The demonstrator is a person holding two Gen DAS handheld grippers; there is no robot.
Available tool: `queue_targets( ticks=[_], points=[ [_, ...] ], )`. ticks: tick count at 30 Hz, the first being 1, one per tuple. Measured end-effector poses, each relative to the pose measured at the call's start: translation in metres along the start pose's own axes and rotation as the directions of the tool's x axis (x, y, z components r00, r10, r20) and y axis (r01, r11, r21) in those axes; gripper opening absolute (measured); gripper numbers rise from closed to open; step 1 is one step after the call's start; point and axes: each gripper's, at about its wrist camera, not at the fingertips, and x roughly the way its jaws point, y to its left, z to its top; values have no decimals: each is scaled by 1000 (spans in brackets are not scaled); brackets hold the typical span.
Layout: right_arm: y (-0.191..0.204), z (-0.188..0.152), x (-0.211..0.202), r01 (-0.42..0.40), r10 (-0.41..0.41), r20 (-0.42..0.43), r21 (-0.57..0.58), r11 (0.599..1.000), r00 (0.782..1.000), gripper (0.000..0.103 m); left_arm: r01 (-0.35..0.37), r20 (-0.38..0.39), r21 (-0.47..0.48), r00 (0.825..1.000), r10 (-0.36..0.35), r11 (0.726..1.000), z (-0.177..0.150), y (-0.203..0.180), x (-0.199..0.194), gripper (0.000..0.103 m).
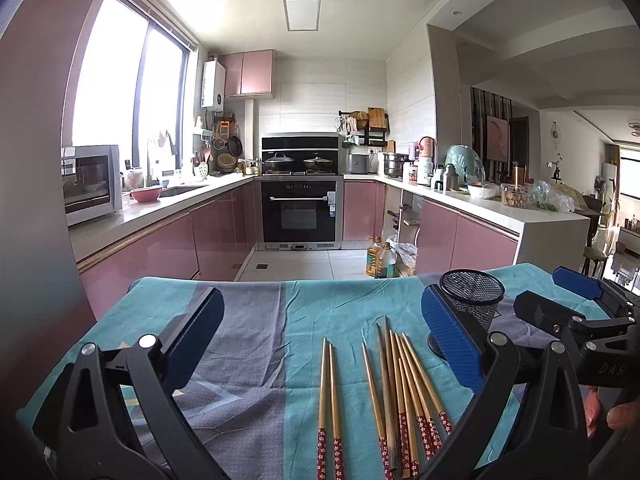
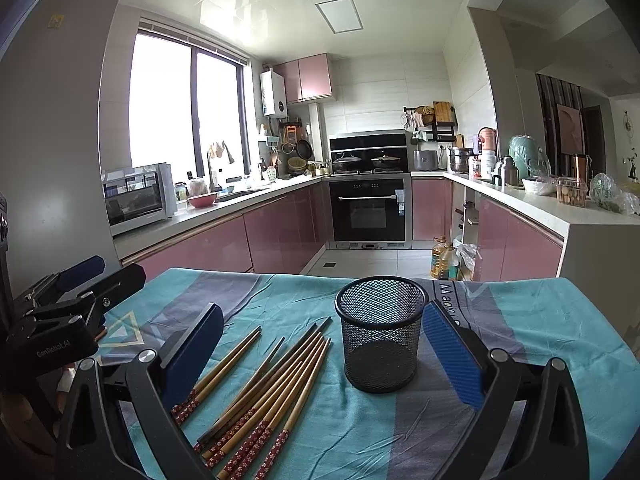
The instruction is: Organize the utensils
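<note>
The left tool (image 1: 320,344) is open wide and holds nothing. It hangs low over the surface (image 1: 256,320), which has a blue and grey cloth on it. The chopsticks (image 1: 384,392) lie flat on the cloth between its two fingers, with two of them a little apart on the left and the rest in a loose bunch. Their red ends point back at the person.

I think the step now is to pick up the first chopsticks. To do it well, the tool should come down over one pair only, near the middle of the sticks, and squeeze so they do not roll or cross.

The black mesh cup (image 2: 380,332) stands upright just to the right of the bunch. It looks empty. Its top is open, so sticks can drop in tip first.

The right tool (image 2: 320,344) is open wide too, and holds nothing. The cup stands between its fingers, closer to the right one.

There is bare cloth on the far left and far right. The far edge of the surface is just behind the cup, so the cup could be pushed off.
</note>
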Motion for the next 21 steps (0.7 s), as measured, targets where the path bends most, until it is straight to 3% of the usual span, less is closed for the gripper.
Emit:
queue_targets(
  ticks=[21],
  points=[
    [-2,1,1,-9,9,4,5,1000,1000,96,2,9,2,1000,-2,1000,3,-2,-1,97]
  ],
)
